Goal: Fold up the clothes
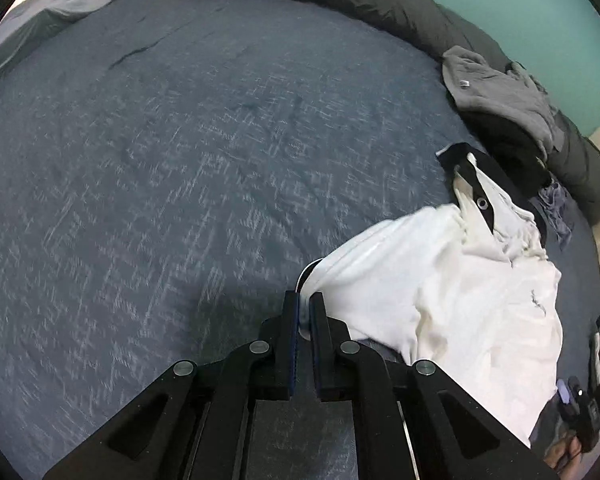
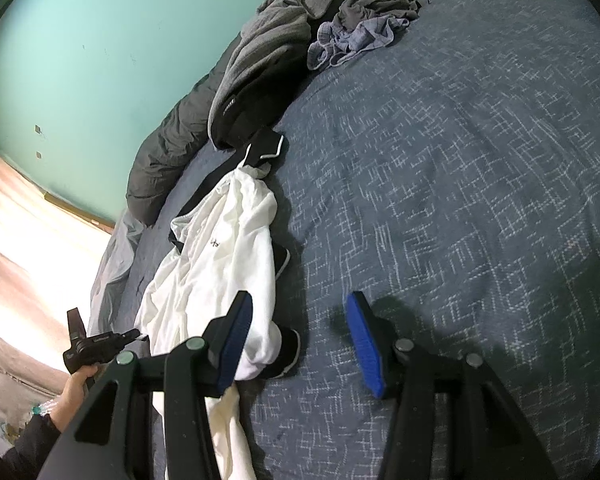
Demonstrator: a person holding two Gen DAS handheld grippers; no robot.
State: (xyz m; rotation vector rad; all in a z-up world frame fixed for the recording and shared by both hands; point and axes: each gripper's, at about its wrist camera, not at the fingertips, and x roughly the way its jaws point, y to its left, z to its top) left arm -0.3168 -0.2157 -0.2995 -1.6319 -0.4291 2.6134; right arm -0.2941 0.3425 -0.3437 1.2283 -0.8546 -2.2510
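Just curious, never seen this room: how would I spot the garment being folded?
Find the blue patterned bedspread, then the clothes heaped along its edge by the green wall. The white jacket lies nearest, the only white piece, trimmed with black.

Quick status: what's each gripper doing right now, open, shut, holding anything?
Left gripper: shut on the white garment's edge.
Right gripper: open, holding nothing, over the blue bedspread.

Left hand-held gripper point(image 1: 305, 300) nearly closed — pinching white garment's point(image 1: 440, 280) edge, blue bedspread point(image 1: 180, 160), grey clothes point(image 1: 500, 96) beyond
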